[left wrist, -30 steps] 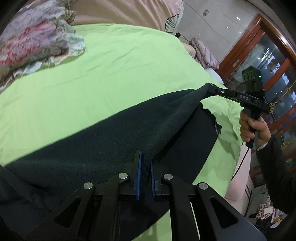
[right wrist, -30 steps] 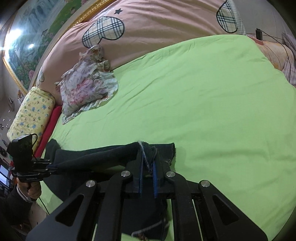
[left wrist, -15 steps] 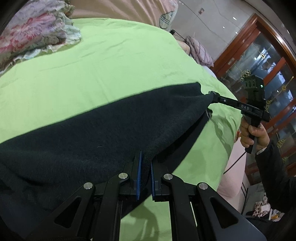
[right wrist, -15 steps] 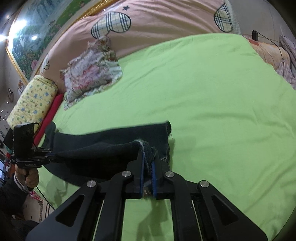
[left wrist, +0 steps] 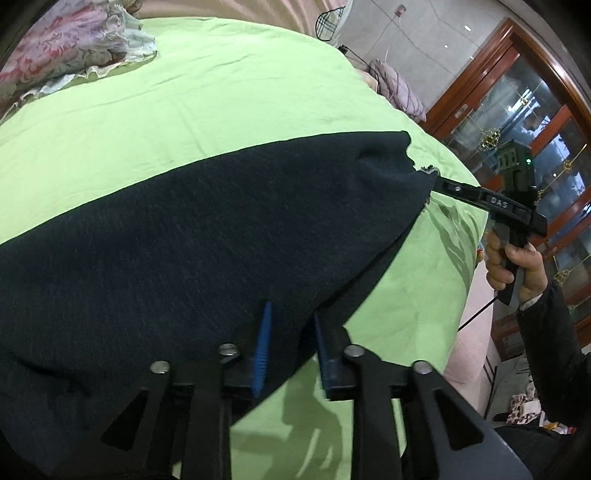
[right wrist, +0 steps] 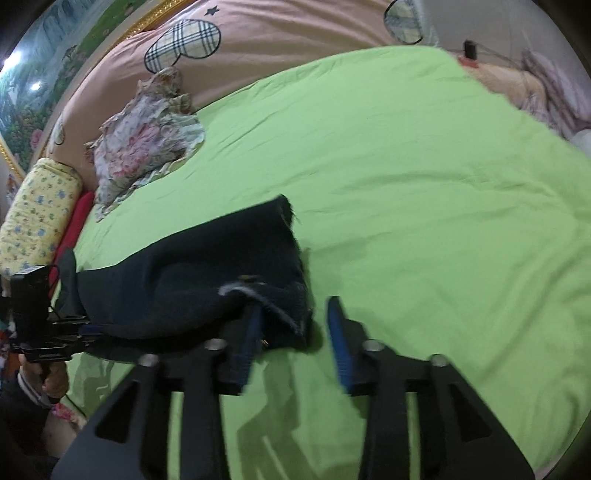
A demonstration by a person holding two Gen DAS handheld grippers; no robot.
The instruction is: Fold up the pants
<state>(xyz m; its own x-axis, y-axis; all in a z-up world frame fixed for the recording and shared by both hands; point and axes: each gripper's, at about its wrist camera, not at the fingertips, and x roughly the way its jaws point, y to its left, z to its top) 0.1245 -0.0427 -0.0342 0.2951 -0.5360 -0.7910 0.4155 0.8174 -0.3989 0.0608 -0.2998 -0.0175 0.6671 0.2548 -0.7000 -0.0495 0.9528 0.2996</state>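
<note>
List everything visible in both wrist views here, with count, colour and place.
pants: 1, dark navy, lying folded on the green sheet
green sheet: 1, lime, covering the bed
floral cloth: 1, pink and pale green, crumpled at the sheet's far edge
pink quilt: 1, with plaid hearts, behind the sheet
yellow bolster: 1, flowered, at the bedside
wooden glass cabinet: 1, red-brown, beyond the bed
left claw: black, blue pads, jaws just opened, pants edge between them
right claw: black, blue pads, jaws just opened, one pad beside the hem
hand: holding the right claw's handle

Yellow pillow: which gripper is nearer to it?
Left. Left gripper is beside the yellow pillow; right gripper lies across the pants. Both jaws have just been opening, pants between them.
</note>
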